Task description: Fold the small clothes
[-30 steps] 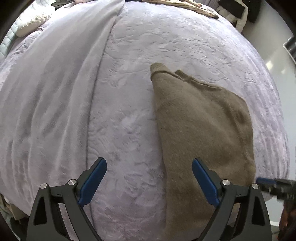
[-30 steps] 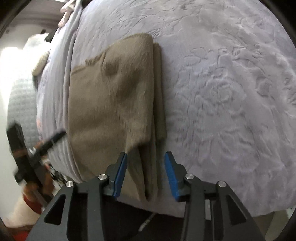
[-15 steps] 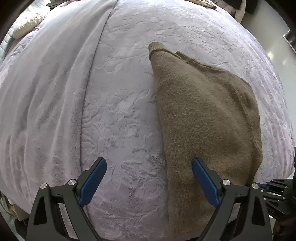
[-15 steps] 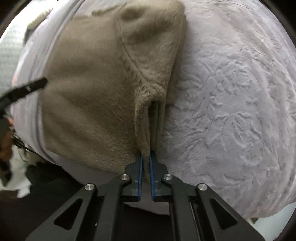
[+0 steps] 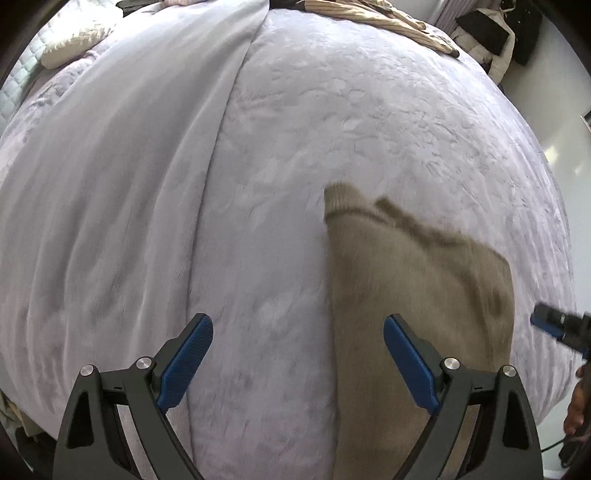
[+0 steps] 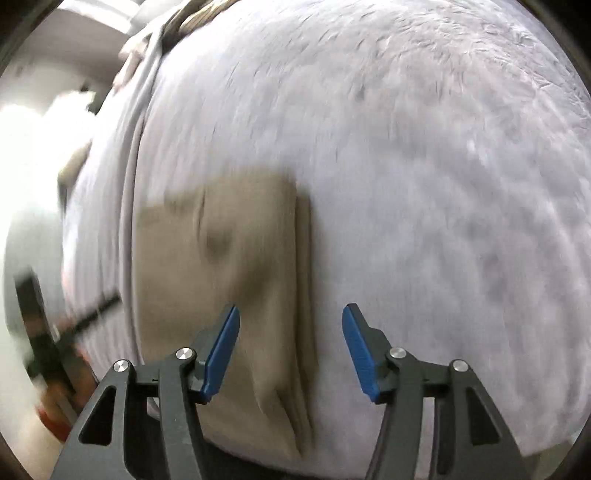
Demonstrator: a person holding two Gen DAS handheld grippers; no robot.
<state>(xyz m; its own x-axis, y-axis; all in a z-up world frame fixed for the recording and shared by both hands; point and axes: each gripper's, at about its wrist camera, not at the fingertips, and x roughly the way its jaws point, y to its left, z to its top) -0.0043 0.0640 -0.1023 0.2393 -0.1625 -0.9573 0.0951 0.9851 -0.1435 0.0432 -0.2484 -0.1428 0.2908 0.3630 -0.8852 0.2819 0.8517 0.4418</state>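
Note:
A tan knitted garment (image 5: 417, 295) lies folded flat on the lilac bedspread (image 5: 369, 122), near the bed's front edge. It also shows in the right wrist view (image 6: 229, 280), blurred, with stacked folded layers along its right edge. My left gripper (image 5: 297, 343) is open and empty above the bedspread, its right finger over the garment's left side. My right gripper (image 6: 290, 339) is open and empty, hovering over the garment's layered edge. The right gripper's blue tip (image 5: 550, 323) also shows in the left wrist view, beside the garment's right side.
A smooth lilac blanket (image 5: 122, 177) covers the bed's left part. A striped cloth (image 5: 373, 18) and a pale pillow (image 5: 74, 48) lie at the far end. Bags (image 5: 495, 40) stand by the wall at the back right. The bed edge drops off close below the grippers.
My right gripper was shut on the garment's layered edge half a second ago; it has let go, opened wide and pulled back. The left gripper has also drawn back, still open.

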